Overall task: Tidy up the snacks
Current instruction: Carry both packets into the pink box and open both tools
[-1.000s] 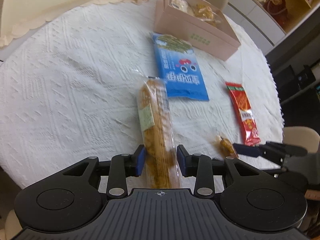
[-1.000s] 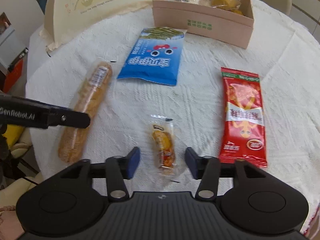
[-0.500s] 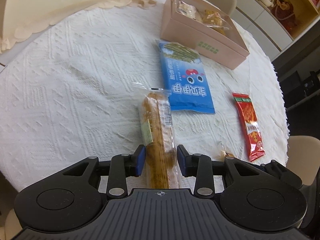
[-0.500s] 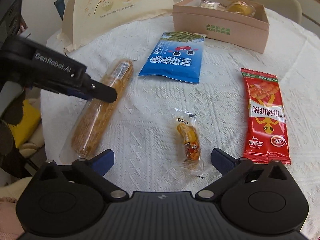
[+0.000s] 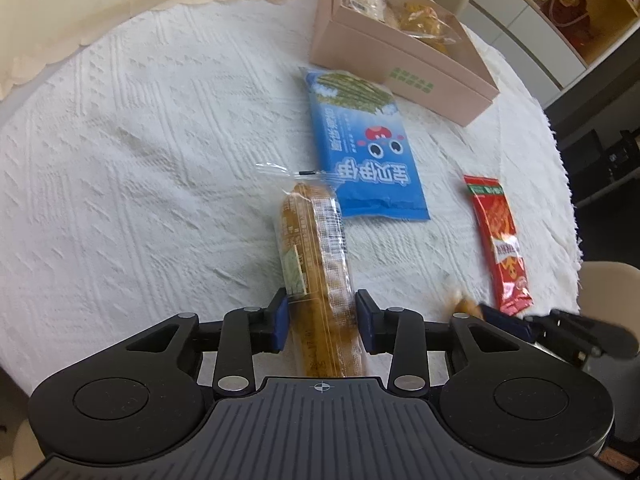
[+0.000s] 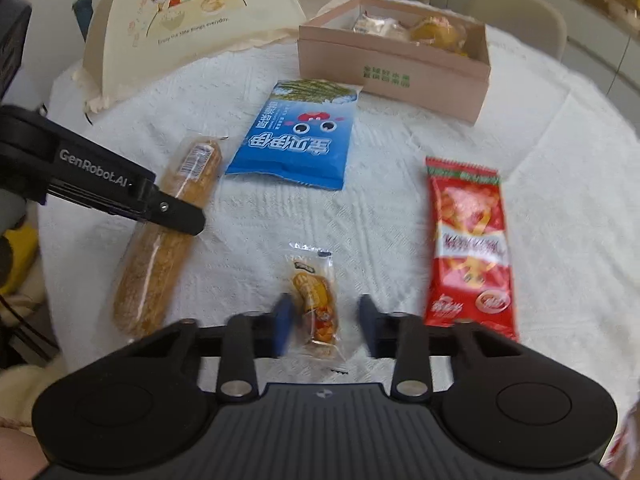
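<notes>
My left gripper (image 5: 322, 326) is shut on a long bread stick in clear wrap (image 5: 316, 264), which also shows in the right wrist view (image 6: 168, 232) under the left gripper's finger (image 6: 176, 212). My right gripper (image 6: 325, 326) straddles a small wrapped orange snack (image 6: 316, 300) on the table, its jaws blurred and close to the wrapper without a clear grip. A blue snack bag (image 6: 300, 140) and a red snack packet (image 6: 468, 240) lie on the white tablecloth. A pink box (image 6: 396, 68) at the back holds wrapped pastries.
A cream folded food cover (image 6: 192, 28) with a cartoon stands at the back left. Beige chairs (image 6: 520, 12) stand behind the round table. The table's edge (image 5: 568, 200) drops off at the right, with shelves beyond.
My right gripper's jaws, wide open half a second ago, have narrowed around the small orange snack. My left gripper stays shut on the bread stick and has shifted slightly.
</notes>
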Available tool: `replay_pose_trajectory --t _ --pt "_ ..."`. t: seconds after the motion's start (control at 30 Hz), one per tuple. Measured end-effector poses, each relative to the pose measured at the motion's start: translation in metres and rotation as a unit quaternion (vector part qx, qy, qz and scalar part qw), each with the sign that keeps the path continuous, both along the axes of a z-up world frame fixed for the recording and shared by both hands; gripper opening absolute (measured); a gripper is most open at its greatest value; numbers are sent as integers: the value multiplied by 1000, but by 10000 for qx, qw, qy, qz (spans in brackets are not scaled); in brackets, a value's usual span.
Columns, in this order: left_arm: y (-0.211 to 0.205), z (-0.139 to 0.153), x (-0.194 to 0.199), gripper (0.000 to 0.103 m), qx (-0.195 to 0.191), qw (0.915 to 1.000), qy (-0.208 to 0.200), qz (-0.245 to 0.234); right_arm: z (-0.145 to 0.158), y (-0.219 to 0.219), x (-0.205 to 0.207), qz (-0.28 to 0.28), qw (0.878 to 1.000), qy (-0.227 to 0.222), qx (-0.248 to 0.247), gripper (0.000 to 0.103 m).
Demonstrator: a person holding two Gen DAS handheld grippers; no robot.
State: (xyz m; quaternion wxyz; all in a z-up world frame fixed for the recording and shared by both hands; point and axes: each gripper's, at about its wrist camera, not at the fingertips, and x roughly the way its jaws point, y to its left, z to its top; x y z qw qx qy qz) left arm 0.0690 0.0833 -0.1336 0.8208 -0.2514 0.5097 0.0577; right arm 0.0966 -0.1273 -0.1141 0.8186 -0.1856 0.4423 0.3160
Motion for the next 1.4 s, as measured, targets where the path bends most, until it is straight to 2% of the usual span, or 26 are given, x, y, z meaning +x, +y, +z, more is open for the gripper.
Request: replay_pose_trajectory --t 0.07,0.3,0.37,0.47,0.6,0.67,0.77,0.83,0.9,0.97,1.03,1.1,1.13,1.23,1.3,1.4 --pt "-3 3 -2 37 -21 10000 -3 -66 6 -1 4 -52 10000 -65 -25 20" --pt "-14 22 -7 35 -47 9993 -164 -328 43 -20 19 -237 9985 117 489 20" --pt "-12 37 -10 35 -176 9983 -431 -357 56 -24 22 -288 9975 70 641 20" --pt "2 79 -6 35 -223 9930 -1126 -286 82 -33 28 -405 9947 -144 929 20" --pt "20 155 24 35 407 9792 -1963 -324 118 -43 38 -488 9892 -432 1311 20" --pt "24 184 49 35 723 9726 -2171 -413 131 -48 42 -481 9872 -574 1409 20" --pt "28 211 100 35 1131 9636 -2381 -443 138 -54 50 -478 9863 -645 1442 20" --pt "27 218 135 35 1261 9597 -2462 -491 136 -58 56 -527 9863 -641 1428 20" --pt "24 213 173 35 1203 9620 -2370 -626 131 -63 65 -613 9863 -615 1403 20" --pt "24 190 212 36 822 9733 -2023 -707 124 -70 75 -687 9866 -450 1410 19" --pt "29 140 250 36 128 9887 -1421 -450 114 -74 83 -686 9880 -331 1344 19" --pt "34 90 268 36 -461 9933 -1040 -178 101 -76 90 -736 9898 -243 1193 20" --pt "35 73 268 36 -684 9923 -1035 -57 97 -77 94 -771 9901 -184 1157 20" --pt "38 66 238 36 -952 9852 -1407 218 90 -84 106 -788 9911 -24 1076 20" --pt "37 73 211 36 -785 9829 -1608 429 90 -84 113 -748 9925 -16 971 20" --pt "34 71 161 36 -357 9830 -1592 841 103 -71 132 -561 9925 14 1089 20"
